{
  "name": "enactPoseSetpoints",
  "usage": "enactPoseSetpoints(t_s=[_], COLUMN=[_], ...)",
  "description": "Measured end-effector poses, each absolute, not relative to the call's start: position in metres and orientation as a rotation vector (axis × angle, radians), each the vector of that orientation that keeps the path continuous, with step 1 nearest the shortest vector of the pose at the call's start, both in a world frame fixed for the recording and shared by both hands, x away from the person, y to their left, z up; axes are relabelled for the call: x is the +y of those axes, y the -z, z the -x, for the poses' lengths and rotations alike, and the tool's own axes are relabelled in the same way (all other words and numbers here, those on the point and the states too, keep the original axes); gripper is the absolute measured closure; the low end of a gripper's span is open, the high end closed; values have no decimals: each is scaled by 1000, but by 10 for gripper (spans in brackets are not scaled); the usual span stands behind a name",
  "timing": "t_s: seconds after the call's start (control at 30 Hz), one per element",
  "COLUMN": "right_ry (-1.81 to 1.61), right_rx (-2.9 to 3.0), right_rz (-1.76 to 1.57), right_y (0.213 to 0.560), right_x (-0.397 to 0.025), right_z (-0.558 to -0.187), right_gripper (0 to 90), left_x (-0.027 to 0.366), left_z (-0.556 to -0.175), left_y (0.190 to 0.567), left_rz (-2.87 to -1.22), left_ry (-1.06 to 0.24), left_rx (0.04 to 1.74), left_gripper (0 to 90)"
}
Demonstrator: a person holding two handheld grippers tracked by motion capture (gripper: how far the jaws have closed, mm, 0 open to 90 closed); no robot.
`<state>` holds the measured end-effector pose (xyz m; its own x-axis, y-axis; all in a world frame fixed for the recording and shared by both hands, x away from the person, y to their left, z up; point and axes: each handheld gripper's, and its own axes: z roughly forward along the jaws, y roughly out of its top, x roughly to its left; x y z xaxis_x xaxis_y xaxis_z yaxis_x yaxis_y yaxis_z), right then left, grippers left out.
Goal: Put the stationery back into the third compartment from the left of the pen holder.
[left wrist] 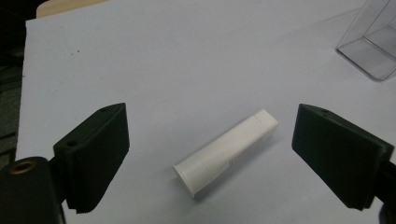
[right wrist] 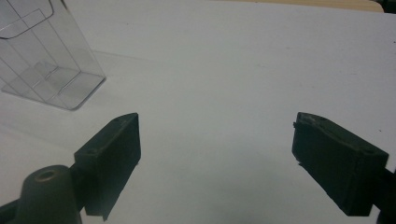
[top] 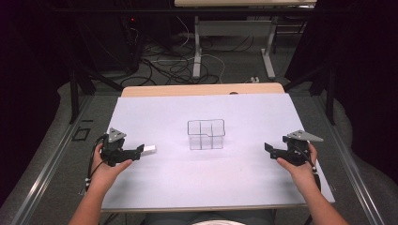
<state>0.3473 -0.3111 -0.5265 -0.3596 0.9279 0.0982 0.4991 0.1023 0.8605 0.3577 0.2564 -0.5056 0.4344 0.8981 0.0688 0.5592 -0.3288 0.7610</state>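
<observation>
A dim room with cables on the floor and table legs at the back surrounds a table (top: 155, 187) covered by a white sheet. In the high view, a clear plastic organiser (top: 206, 134) with compartments stands near the middle of the sheet. At the left, the left hand (top: 105, 171) holds the left gripper (top: 139, 151), whose tips point right toward a small white tube (top: 149, 149) lying just beyond them. At the right, the right hand (top: 300, 166) holds the right gripper (top: 268, 149), pointing left toward the organiser and well apart from it.

In the left gripper view, the left gripper (left wrist: 210, 144) has its jaws spread wide, and the white tube (left wrist: 226, 150) lies flat on the sheet between them, slanted, touching neither. A corner of the clear organiser (left wrist: 371, 46) shows at the far right.

In the right gripper view, the right gripper (right wrist: 215, 149) also has its jaws wide apart, with bare sheet between them. The organiser (right wrist: 46, 60) stands at the far left.
</observation>
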Motion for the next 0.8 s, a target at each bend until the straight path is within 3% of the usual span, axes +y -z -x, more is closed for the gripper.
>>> enactPoseSetpoints(t_s=[0.47,0.8], right_ry=[-1177,-1170], right_rx=[1963,1965], right_rz=[-1354,-1360], right_y=[528,529], right_x=[-306,-308], right_z=[-347,-348], right_gripper=[182,185], left_x=[251,245], left_z=[-375,-390], left_y=[477,479], left_rz=[-2295,-2517], left_ry=[-616,-620], left_rx=[1003,859], left_gripper=[318,350])
